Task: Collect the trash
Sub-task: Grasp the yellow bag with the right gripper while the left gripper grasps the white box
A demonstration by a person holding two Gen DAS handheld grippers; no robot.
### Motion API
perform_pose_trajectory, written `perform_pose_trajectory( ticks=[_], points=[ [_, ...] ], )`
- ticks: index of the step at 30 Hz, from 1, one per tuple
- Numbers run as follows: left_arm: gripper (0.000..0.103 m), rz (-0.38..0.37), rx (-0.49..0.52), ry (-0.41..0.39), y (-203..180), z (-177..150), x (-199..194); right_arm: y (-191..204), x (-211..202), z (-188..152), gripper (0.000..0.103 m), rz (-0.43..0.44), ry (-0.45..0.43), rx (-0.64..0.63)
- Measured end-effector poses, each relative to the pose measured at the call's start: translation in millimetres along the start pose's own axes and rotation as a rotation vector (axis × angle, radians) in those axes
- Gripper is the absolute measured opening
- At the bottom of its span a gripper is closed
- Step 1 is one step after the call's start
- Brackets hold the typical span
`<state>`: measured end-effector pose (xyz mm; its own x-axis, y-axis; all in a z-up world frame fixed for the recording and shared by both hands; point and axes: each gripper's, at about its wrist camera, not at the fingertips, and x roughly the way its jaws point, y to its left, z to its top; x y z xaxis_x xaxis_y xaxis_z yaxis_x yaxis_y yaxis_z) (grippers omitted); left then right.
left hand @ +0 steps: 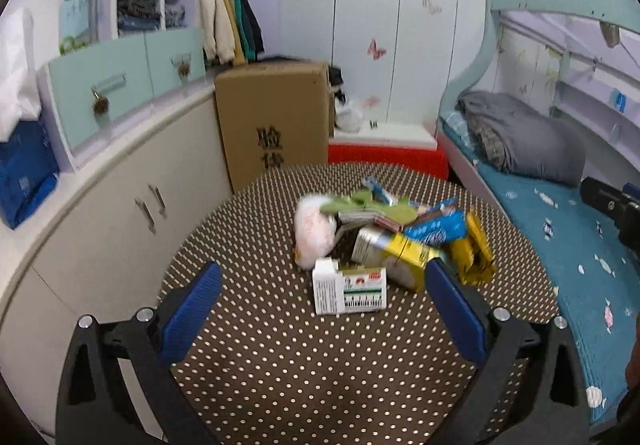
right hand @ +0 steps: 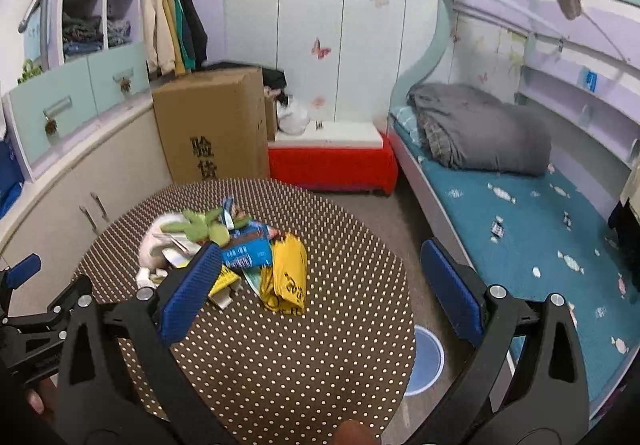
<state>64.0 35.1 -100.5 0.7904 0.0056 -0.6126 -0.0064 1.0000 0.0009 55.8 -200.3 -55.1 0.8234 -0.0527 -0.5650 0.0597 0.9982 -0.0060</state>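
A pile of trash lies on a round brown polka-dot table [left hand: 280,365]. It holds a white and green carton [left hand: 350,291], a yellow carton [left hand: 400,257], a yellow wrapper [left hand: 474,255], a blue wrapper [left hand: 436,231], a crumpled white bag [left hand: 314,233] and green scraps [left hand: 360,205]. My left gripper [left hand: 324,299] is open, above the table just short of the white carton. My right gripper [right hand: 322,285] is open and empty, hovering over the table's right side with the yellow wrapper [right hand: 286,277] between its fingers in view. The blue wrapper [right hand: 248,249] lies behind.
A blue bin [right hand: 428,359] stands on the floor right of the table [right hand: 280,365]. A cardboard box [left hand: 276,121] and a red and white chest [left hand: 386,153] stand behind. Cabinets [left hand: 112,213] run along the left, a bed [left hand: 560,229] along the right.
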Motion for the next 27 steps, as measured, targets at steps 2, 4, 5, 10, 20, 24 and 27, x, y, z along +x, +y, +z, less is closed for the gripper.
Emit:
perform_pose_trajectory(
  ticks=[2,4,5,10,20,24,27],
  points=[
    [0.099,-0.013,-0.003,0.037,0,-5,21,-1,14,-5,0.097,-0.007,0.034,-0.002],
    [0.099,-0.02,-0.002,0.062,-3,-9,38,-4,25,-10,0.097,-0.01,0.061,0.0],
    [0.099,-0.026,-0.001,0.073,-5,-11,47,-5,32,-12,0.097,-0.011,0.078,0.0],
    [0.099,-0.025,0.01,0.135,-18,-19,94,-7,59,-26,0.097,-0.005,0.139,-0.01],
    [0.099,-0.008,-0.024,0.217,-16,-25,141,2,122,-46,0.097,0.073,0.247,-0.047],
    [0.084,-0.035,-0.011,0.245,-16,-27,149,8,147,-53,0.079,0.086,0.294,-0.073],
    [0.074,-0.054,-0.014,0.258,-15,-31,151,7,159,-56,0.065,0.098,0.301,-0.069]
  ],
)
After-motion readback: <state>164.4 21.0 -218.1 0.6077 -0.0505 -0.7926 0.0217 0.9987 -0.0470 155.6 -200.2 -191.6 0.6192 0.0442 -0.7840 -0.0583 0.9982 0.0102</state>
